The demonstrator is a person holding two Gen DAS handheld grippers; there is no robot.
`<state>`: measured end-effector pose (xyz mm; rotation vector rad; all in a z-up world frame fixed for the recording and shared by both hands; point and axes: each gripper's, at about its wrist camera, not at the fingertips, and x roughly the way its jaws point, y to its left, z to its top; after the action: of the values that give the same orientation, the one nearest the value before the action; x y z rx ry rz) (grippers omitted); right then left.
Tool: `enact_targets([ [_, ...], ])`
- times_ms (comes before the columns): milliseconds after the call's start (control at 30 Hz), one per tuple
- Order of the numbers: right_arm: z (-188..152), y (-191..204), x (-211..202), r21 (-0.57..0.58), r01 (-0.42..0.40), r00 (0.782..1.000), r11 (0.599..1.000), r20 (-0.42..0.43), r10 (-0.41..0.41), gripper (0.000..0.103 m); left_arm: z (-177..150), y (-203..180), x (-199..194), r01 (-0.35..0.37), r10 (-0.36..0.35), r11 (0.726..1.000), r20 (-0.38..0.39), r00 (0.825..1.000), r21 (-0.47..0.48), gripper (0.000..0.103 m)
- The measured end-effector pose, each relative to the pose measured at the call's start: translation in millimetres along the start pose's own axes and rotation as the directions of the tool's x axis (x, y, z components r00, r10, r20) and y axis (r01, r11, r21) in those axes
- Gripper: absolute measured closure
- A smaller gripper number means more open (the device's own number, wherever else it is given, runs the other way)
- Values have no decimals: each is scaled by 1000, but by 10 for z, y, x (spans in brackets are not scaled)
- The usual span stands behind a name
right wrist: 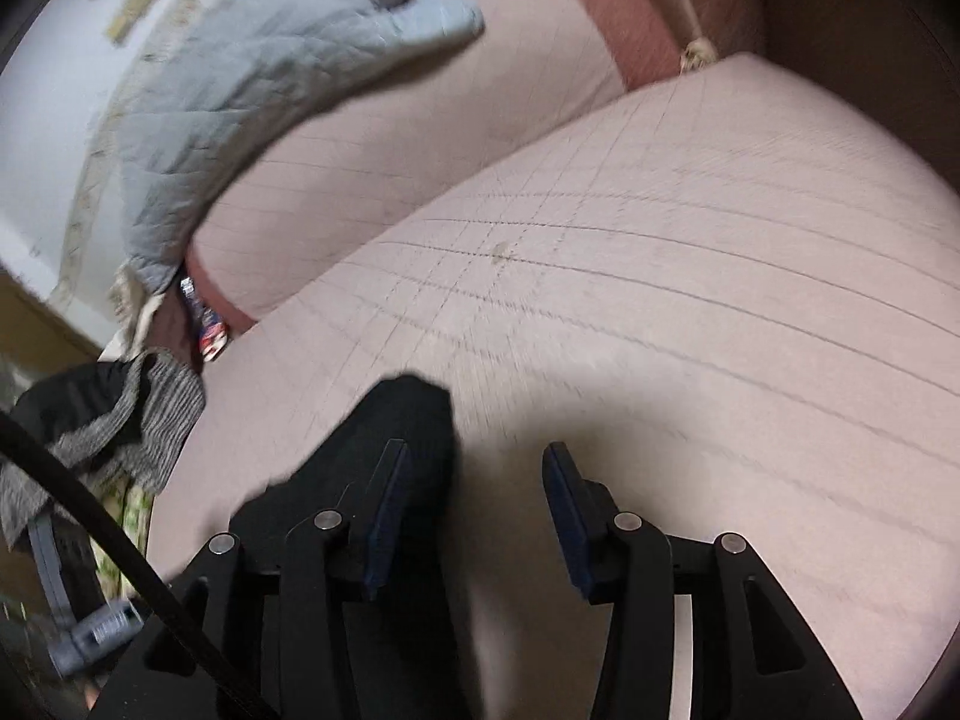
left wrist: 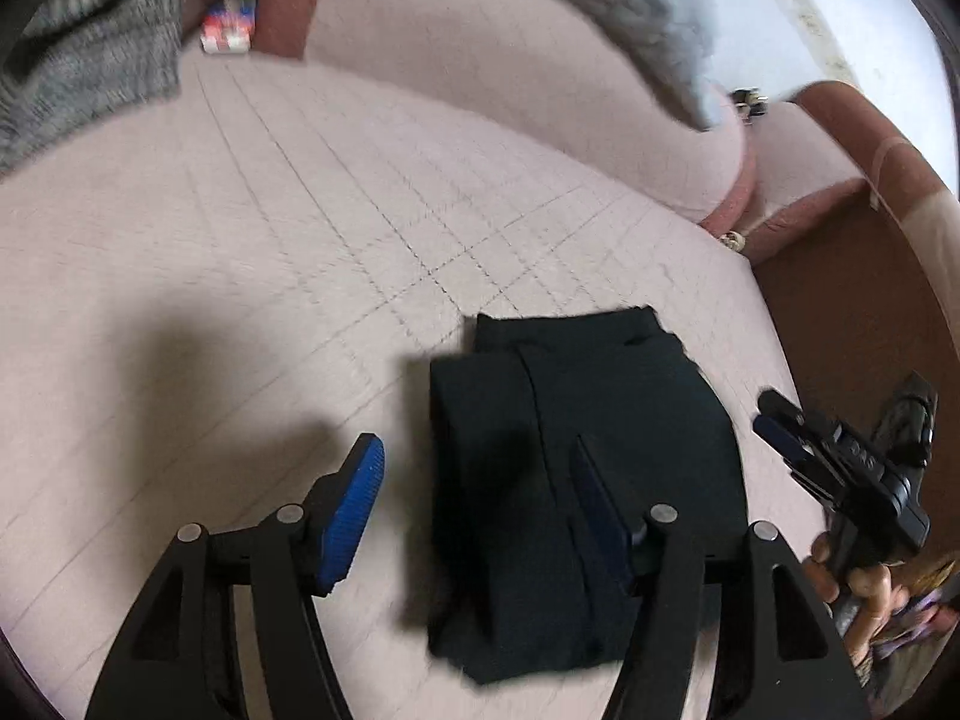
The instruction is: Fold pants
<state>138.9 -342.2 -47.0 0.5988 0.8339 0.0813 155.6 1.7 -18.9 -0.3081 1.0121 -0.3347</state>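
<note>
Black pants [left wrist: 576, 480] folded into a squarish block – near the sofa seat's [left wrist: 240, 276] front-right corner.

I see both claws released: left claw [left wrist: 480, 516] over the smooth cloth, right claw [right wrist: 474, 516] beside it – quilted pink cushion beneath.

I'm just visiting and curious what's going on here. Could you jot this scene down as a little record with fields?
surface: pink quilted cushion
garment: dark pants, folded into a compact stack, lying flat
left tool: open, nothing gripped, poised over the pants
right tool: open, nothing gripped, at the pants' edge
nearby: grey knit garment at the cushion's far corner; grey quilted blanket on the backrest
fold: looks finished
</note>
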Motion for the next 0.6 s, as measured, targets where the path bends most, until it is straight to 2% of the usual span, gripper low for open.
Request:
enact_targets([
  [100, -475, 15, -452, -58, 27, 999, 998, 35, -25, 47, -330, -116, -374, -72, 67, 995, 79, 995, 65, 37],
  [133, -608, 13, -553, -71, 40, 999, 997, 40, -37, 47, -454, -175, -481, -109, 99, 991, 112, 989, 83, 33],
  [233, -1100, 0, -846, -123, 111, 992, 986, 71, -103, 43, -838, -346, -728, -215, 191, 972, 215, 958, 93, 23],
  [300, -1474, 42, -977, -141, 164, 984, 976, 92, -153, 40, -1092, -460, -794, -271, 239, 958, 266, 934, 92, 21],
  [367, -1756, 21, -1077, -145, 193, 978, 970, 109, -178, 38, -1316, -558, -776, -319, 279, 942, 284, 917, 104, 21],
  [400, -1845, 21, -1094, -151, 200, 976, 968, 112, -185, 37, -1408, -591, -736, -331, 289, 937, 279, 916, 116, 21],
  [467, -1990, 69, -1119, -197, 234, 969, 952, 125, -212, 37, -1565, -630, -667, -331, 290, 932, 246, 925, 146, 21],
  [600, -2073, 165, -1157, -253, 265, 960, 930, 159, -230, 33, -1794, -648, -606, -302, 266, 935, 196, 944, 186, 21],
])
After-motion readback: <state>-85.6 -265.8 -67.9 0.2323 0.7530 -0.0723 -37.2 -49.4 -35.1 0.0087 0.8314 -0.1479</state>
